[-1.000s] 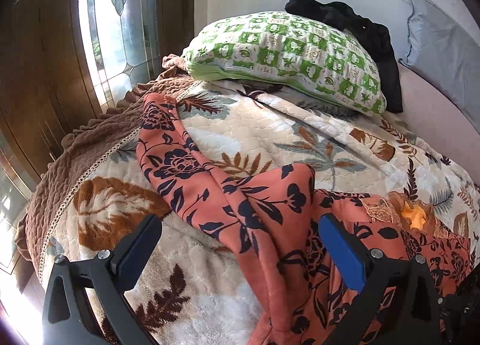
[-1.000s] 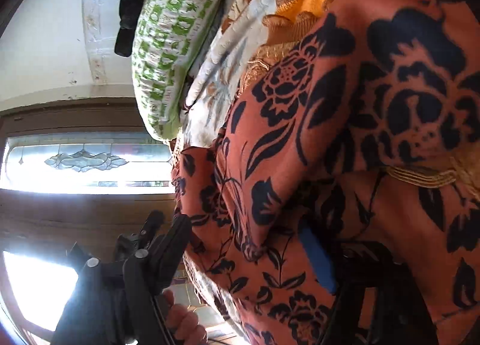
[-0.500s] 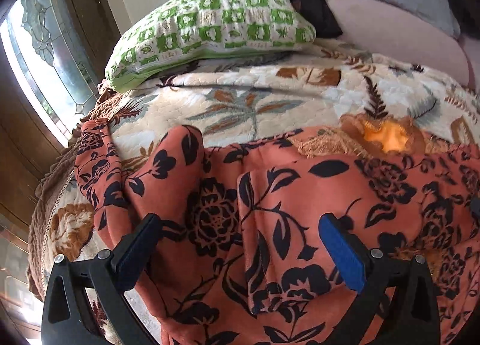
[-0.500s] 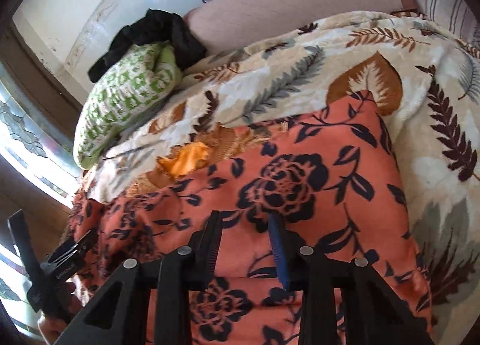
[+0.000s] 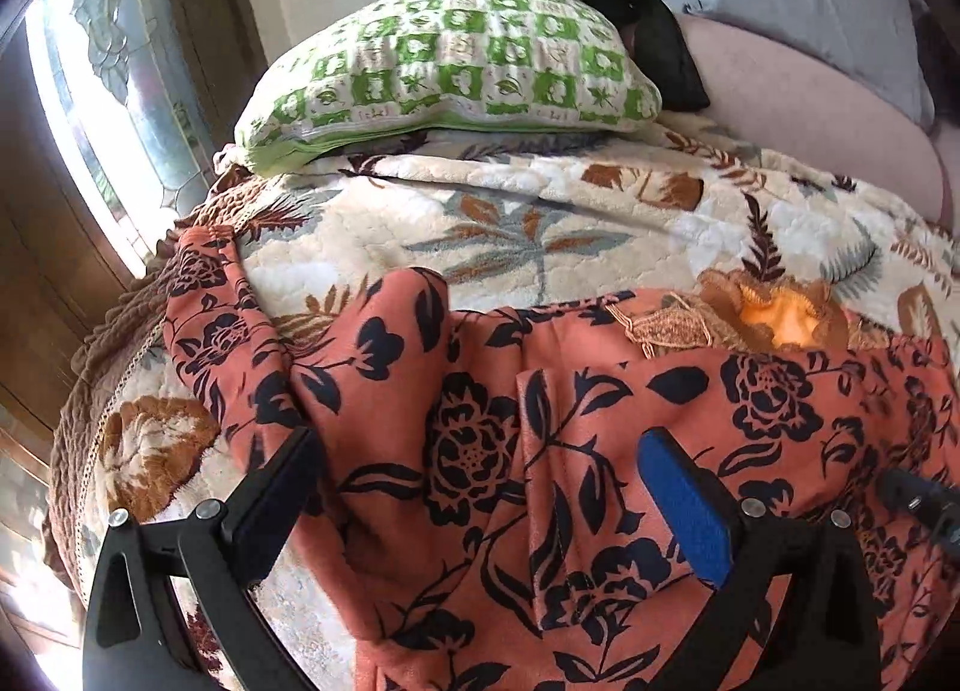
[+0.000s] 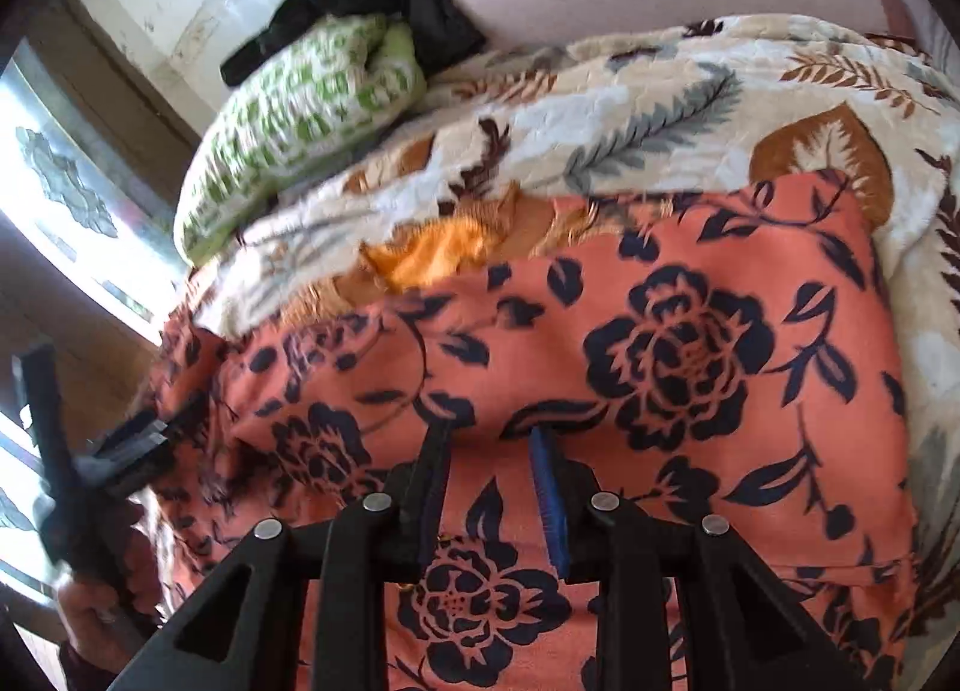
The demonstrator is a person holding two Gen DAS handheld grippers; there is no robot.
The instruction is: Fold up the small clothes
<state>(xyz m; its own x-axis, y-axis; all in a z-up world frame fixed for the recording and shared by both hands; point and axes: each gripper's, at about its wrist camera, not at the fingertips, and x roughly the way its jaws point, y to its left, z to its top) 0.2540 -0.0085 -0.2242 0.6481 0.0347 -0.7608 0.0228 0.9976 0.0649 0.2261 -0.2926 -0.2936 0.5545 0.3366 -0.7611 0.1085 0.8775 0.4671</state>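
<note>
**Claws settle over the garment after it comes down flat on the bed**

The left claw (image 5: 480,487) stands wide, its two fingers straddling the orange floral garment (image 5: 600,451) without gripping it. The right claw (image 6: 495,481) is narrow, its fingers drawn near each other with a gap between; garment cloth shows in that gap, but I cannot tell whether any fold is pinched.

A second ago the garment hung bunched and draped close against the right camera, one long part trailing across the quilt. Now it lies spread across the lower half of both frames on the leaf-patterned quilt (image 5: 540,223), its body broad and fairly smooth. I judge that the laying-out step is about done and the folding proper can begin. The left claw has also widened its view of the cloth since half a second ago, though its opening looks unchanged.

The left wrist view shows what the right hides: a loose sleeve (image 5: 210,331) running toward the upper left of the frame, off the main body, and a raised crease down the middle. It also shows the embroidered neckline (image 5: 768,313) clearly. The right wrist view shows the garment's far right edge lying straight against the quilt, and the left claw's handle in a hand at lower left. A green checked pillow (image 5: 450,66) sits beyond, in the upper centre.
</note>
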